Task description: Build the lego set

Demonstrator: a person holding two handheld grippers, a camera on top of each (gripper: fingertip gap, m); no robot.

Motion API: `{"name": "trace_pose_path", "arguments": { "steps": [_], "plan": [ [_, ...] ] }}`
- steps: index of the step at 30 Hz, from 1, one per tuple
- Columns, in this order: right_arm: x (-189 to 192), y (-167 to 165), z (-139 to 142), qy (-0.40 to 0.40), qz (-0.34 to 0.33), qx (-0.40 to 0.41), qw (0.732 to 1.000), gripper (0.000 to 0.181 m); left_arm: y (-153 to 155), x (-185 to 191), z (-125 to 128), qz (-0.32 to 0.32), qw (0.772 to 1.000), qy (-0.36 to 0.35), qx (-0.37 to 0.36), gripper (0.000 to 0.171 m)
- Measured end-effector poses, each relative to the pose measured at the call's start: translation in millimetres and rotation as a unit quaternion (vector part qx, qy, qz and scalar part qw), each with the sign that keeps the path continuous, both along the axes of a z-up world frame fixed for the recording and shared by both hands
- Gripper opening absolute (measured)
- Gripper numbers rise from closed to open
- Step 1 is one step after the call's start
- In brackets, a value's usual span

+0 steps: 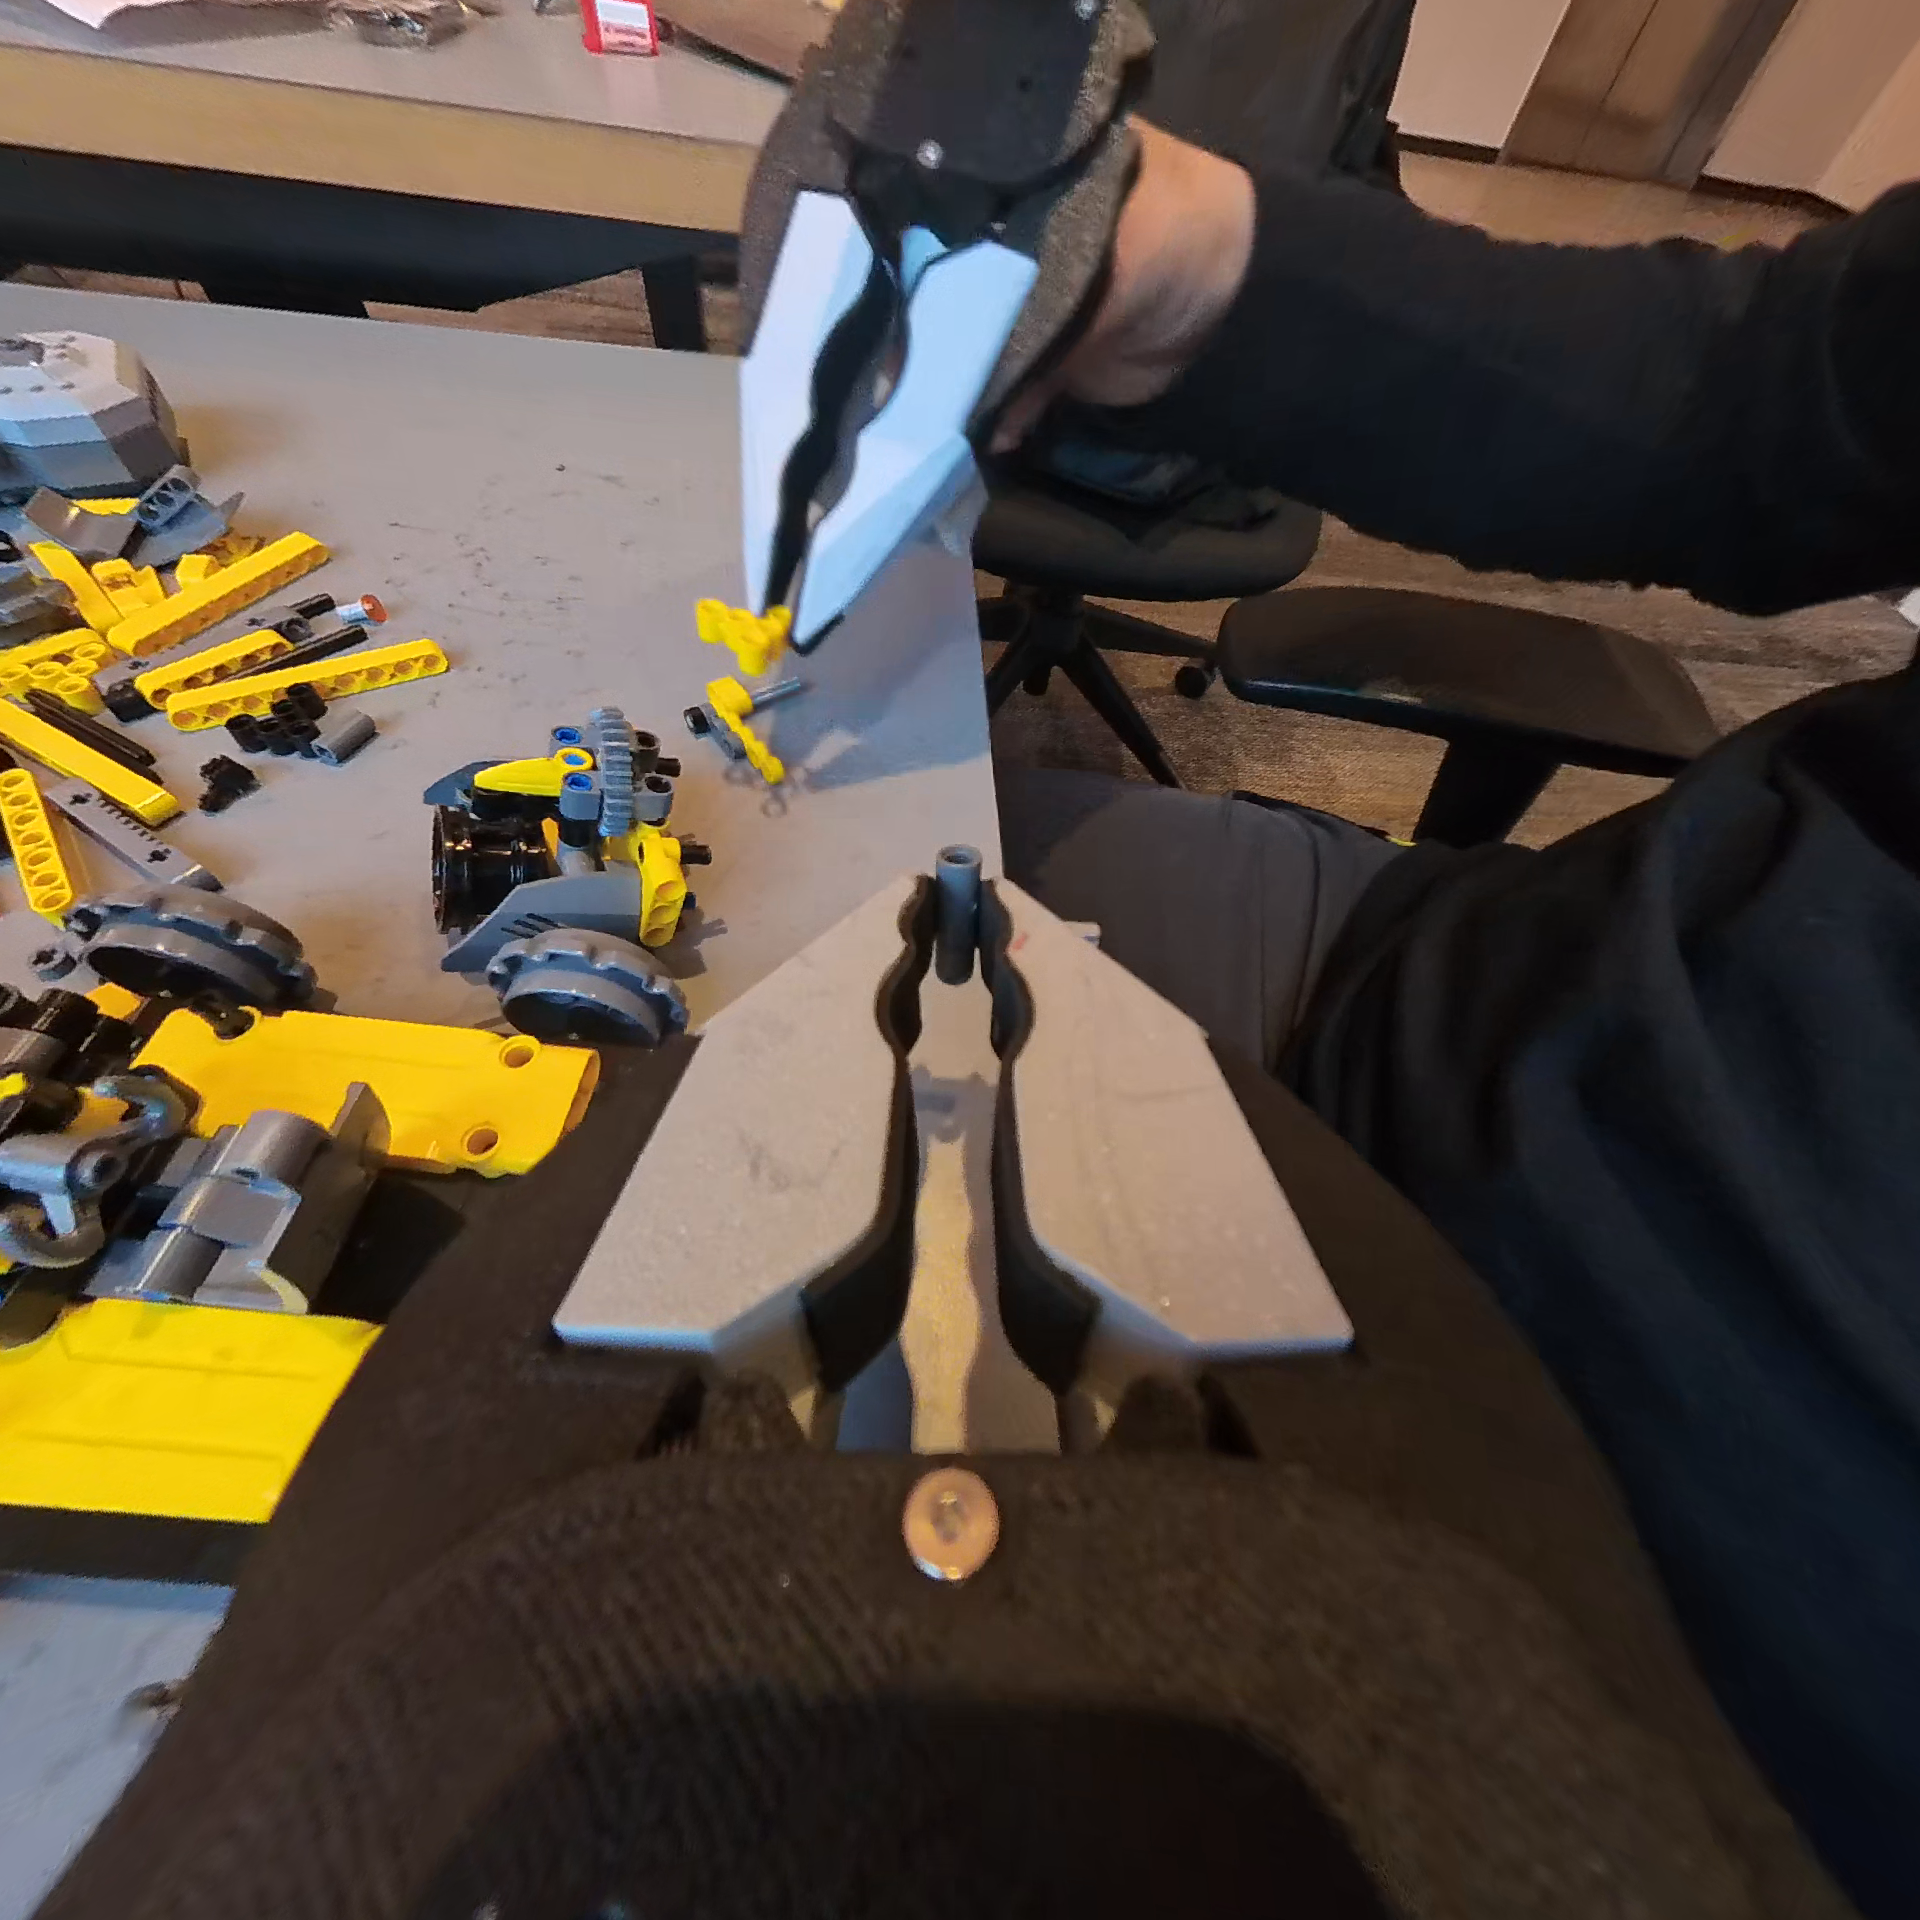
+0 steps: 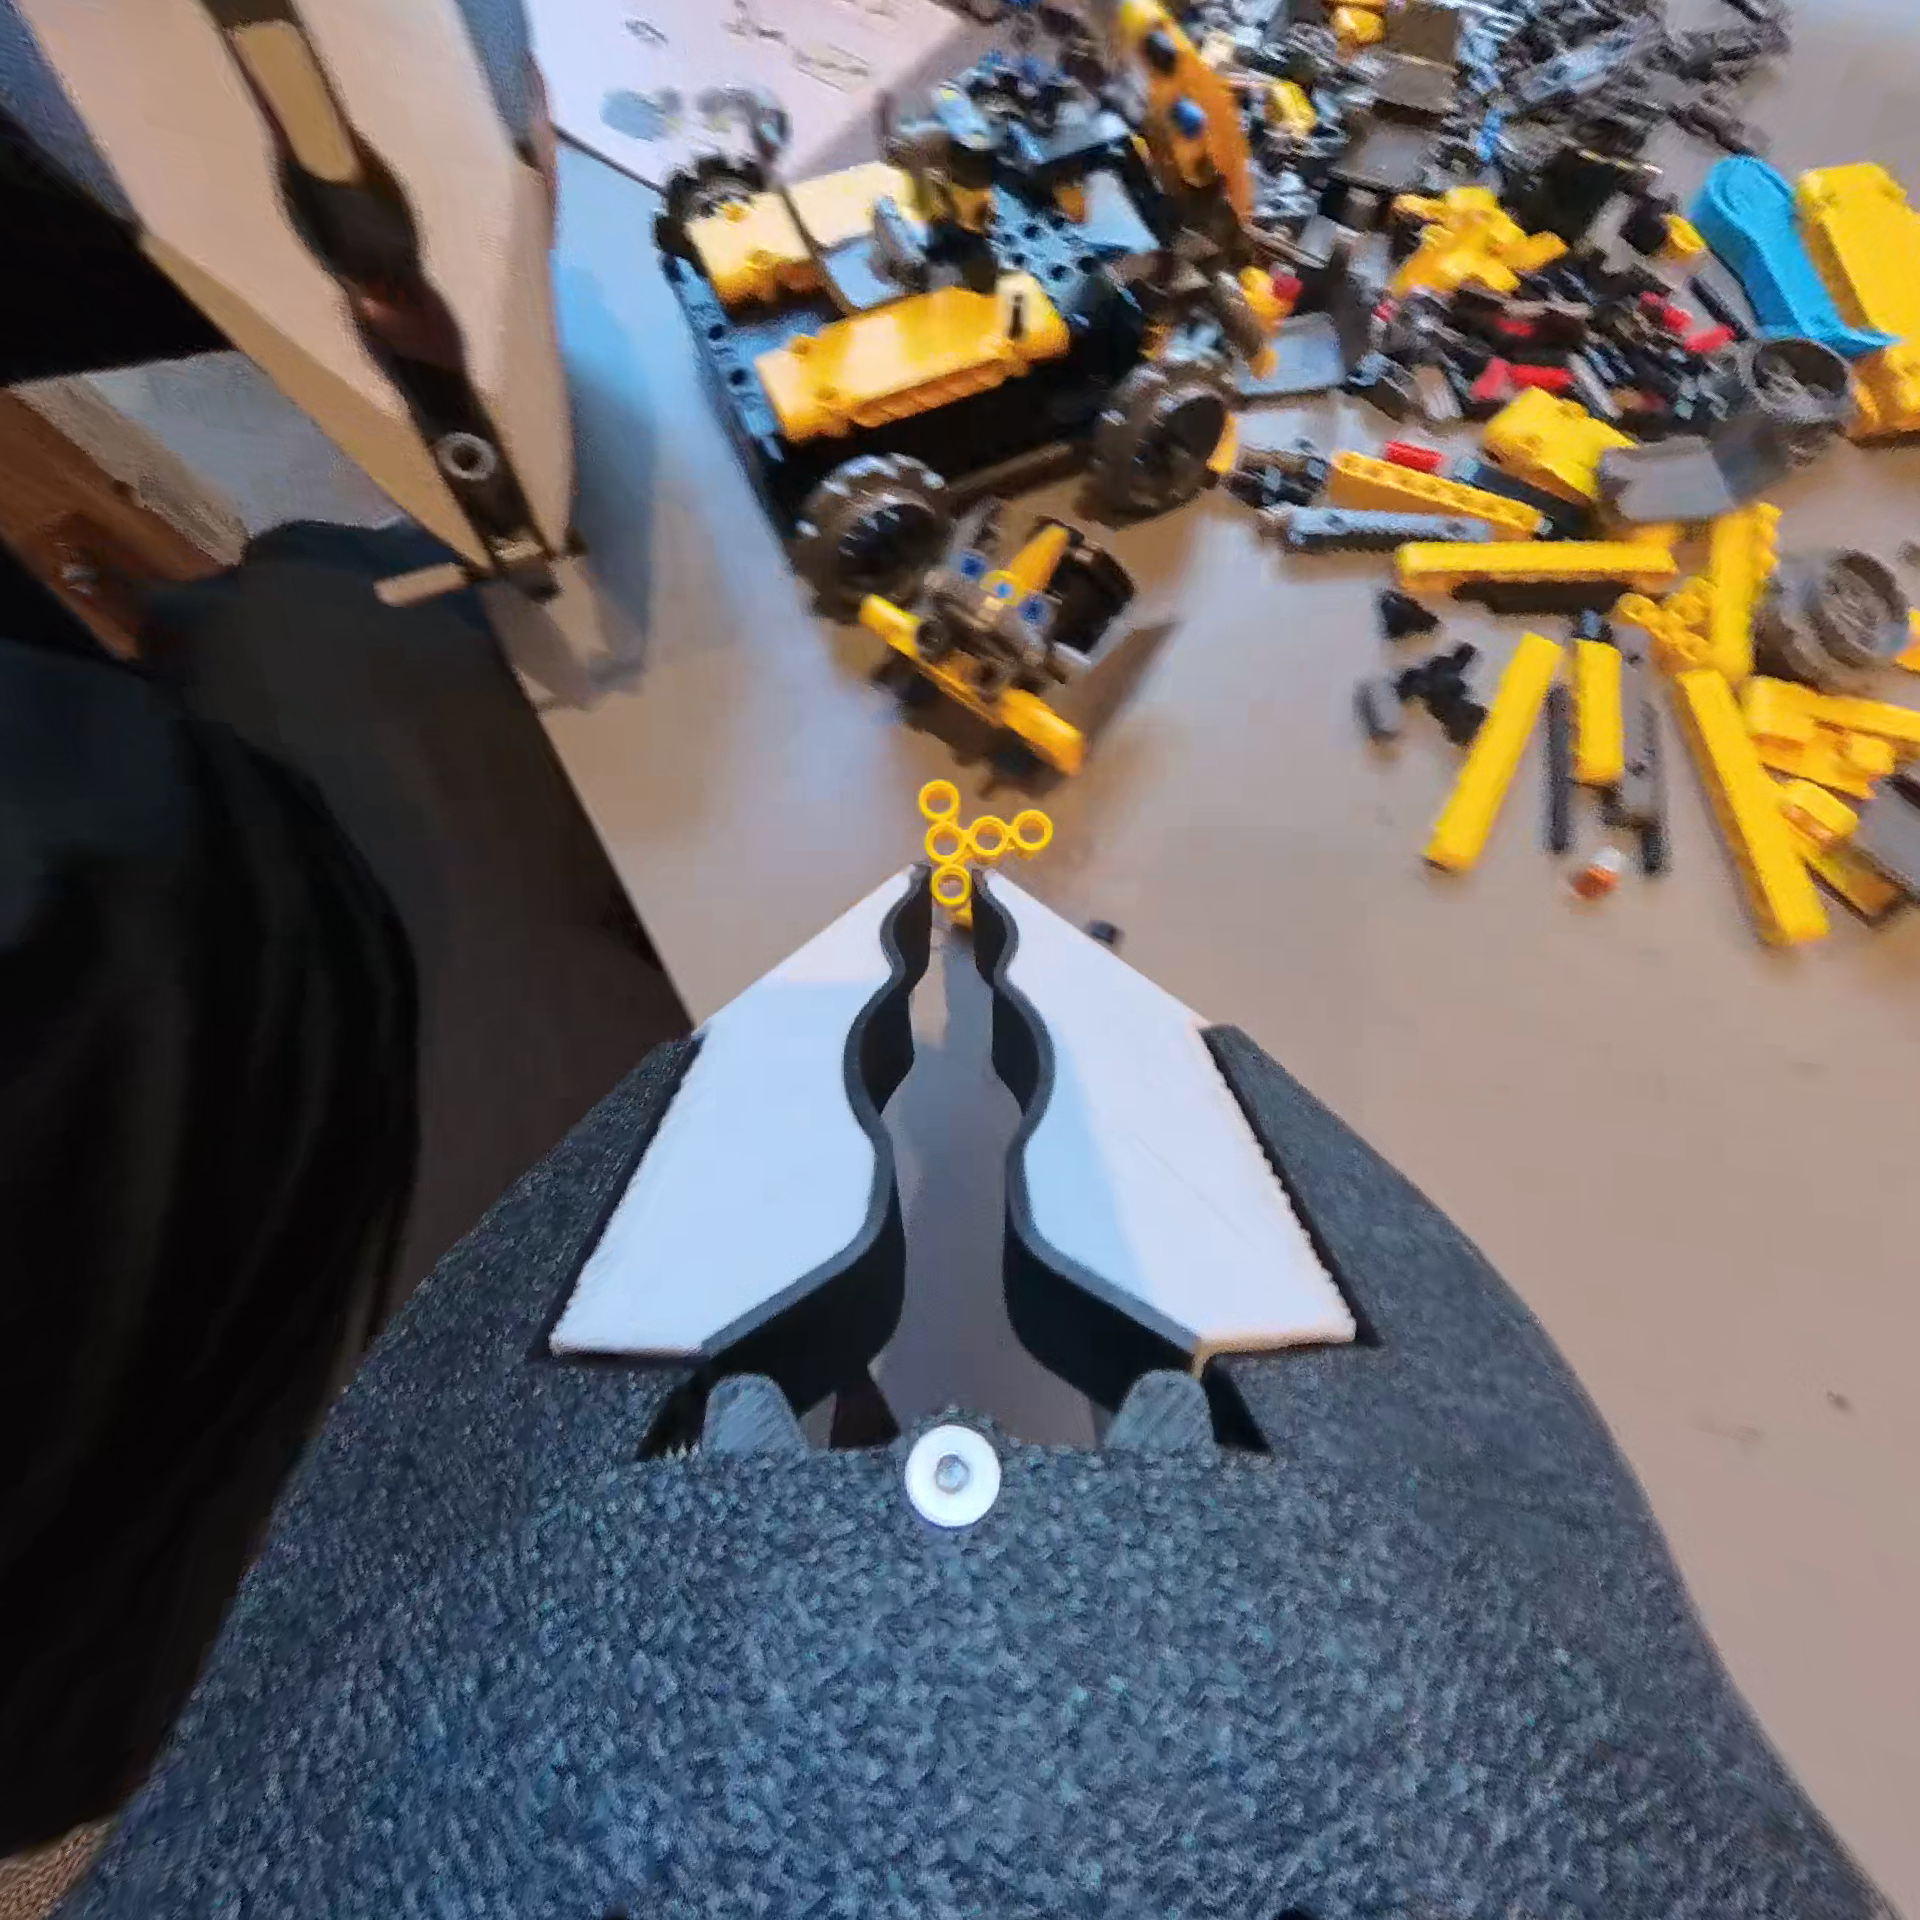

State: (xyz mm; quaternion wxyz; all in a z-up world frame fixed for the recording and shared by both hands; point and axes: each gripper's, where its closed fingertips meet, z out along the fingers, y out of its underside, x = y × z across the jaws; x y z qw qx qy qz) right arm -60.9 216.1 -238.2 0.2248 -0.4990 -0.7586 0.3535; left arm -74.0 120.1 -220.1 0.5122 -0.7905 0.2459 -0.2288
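My left gripper [image 1: 957, 896] is shut on a small dark grey tube-shaped connector [image 1: 958, 914], held upright at the fingertips over the table's near edge. My right gripper [image 2: 953, 883] is shut on a small yellow T-shaped piece with round holes [image 2: 977, 836], held above the grey table [image 2: 1351, 1091]. In the left wrist view the right gripper [image 1: 787, 621] hangs point-down with the yellow piece [image 1: 743, 629] at its tip. In the right wrist view the left gripper [image 2: 520, 545] shows at upper left with the grey connector [image 2: 464, 454] end-on. A small yellow, grey and black gear assembly [image 1: 566, 842] lies between them.
Loose yellow beams [image 1: 223, 592], black pins and grey wheels [image 1: 187, 940] cover the table's left. A yellow and black partly built vehicle [image 2: 935, 343] stands beyond. A small yellow piece with a grey axle [image 1: 743, 717] lies near the edge. Black office chairs [image 1: 1455, 675] stand right of the table. Across from one pair of fingers to the other is roughly 10 cm.
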Motion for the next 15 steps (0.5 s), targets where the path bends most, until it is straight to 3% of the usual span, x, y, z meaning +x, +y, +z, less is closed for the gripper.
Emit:
{"name": "trace_pose_path", "arguments": {
  "steps": [6, 15],
  "plan": [
    [-9.4, -50.1, -16.5, -0.007, 0.017, -0.016, 1.0, 0.007, -6.5, 1.7, 1.5, 0.003, 1.0, -0.014, -0.005, 0.007],
    [-14.2, -62.1, -39.6, -0.027, 0.017, 0.01, 0.999, 0.007, -11.3, 5.5, -0.1, 0.004, 1.0, -0.011, -0.009, 0.007]
  ]
}}
